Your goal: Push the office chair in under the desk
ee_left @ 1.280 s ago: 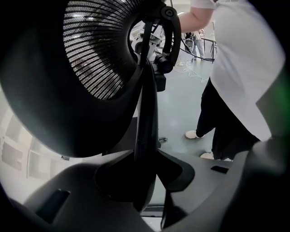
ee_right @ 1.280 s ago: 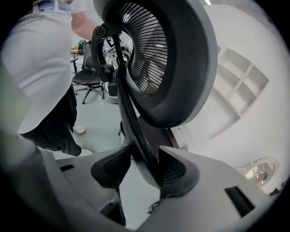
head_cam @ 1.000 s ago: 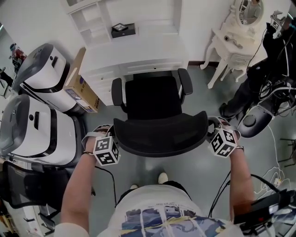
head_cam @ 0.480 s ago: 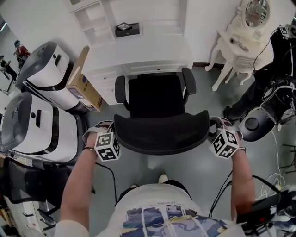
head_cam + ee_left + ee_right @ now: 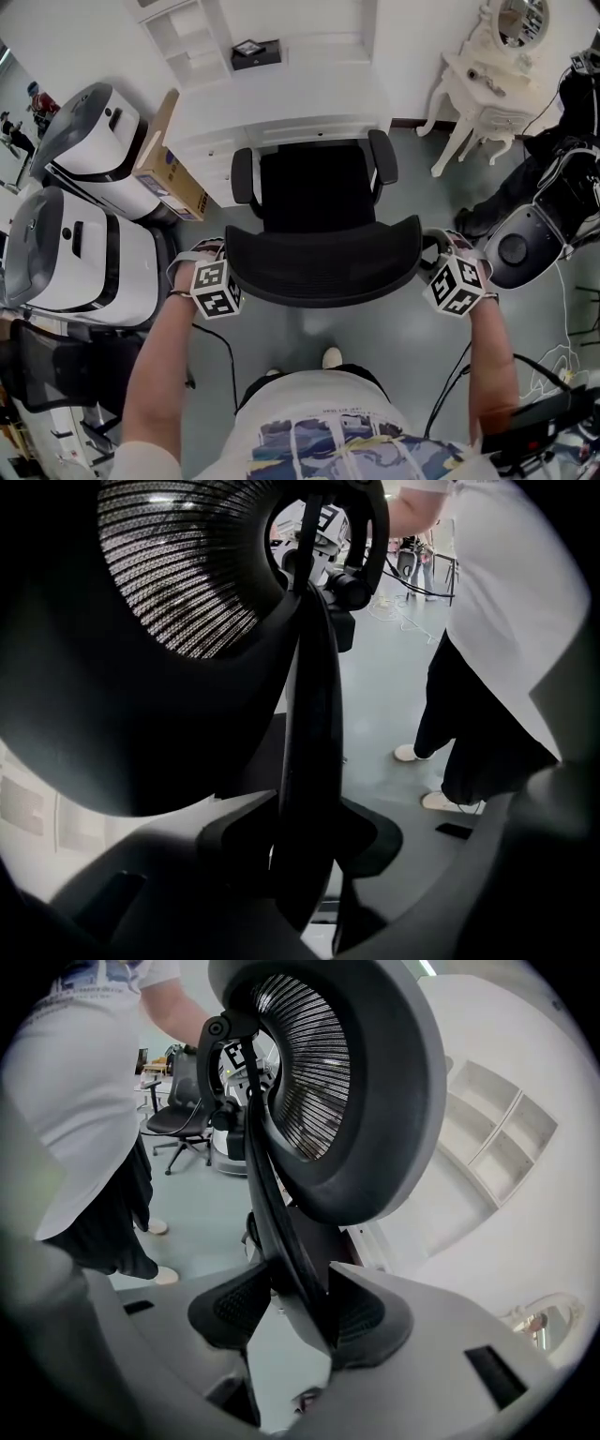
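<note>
While the desk (image 5: 281,103) stands against the far wall with a small black item on its surface, the office chair (image 5: 314,197) faces it squarely. The front of the seat meets the desk's near edge, and most of the seat lies outside the desk, on your side. By this reading, the greater part of the push is not yet done.

A cardboard box (image 5: 164,164) leans at the desk's left corner, close beside the chair.

The backrest (image 5: 323,267) is the part of the chair farthest from the desk and curves between your two hands. The two armrests (image 5: 242,183) reach forward to the desk's front edge.

Your left tongs (image 5: 305,841) pinch the thin left rim of the backrest, which runs upright between the pads. Your right tongs (image 5: 298,1312) pinch the right rim in the same way.

Hazards, as judged from here:
- If the armrests stand higher than the desk's underside, they will strike its front edge and stop the chair.
- If you press harder on one side, the seat may swivel, sending an armrest toward the desk's side or the box.
- The rims are narrow and smooth, so a hard shove could let either pair of tongs slide off.
</note>
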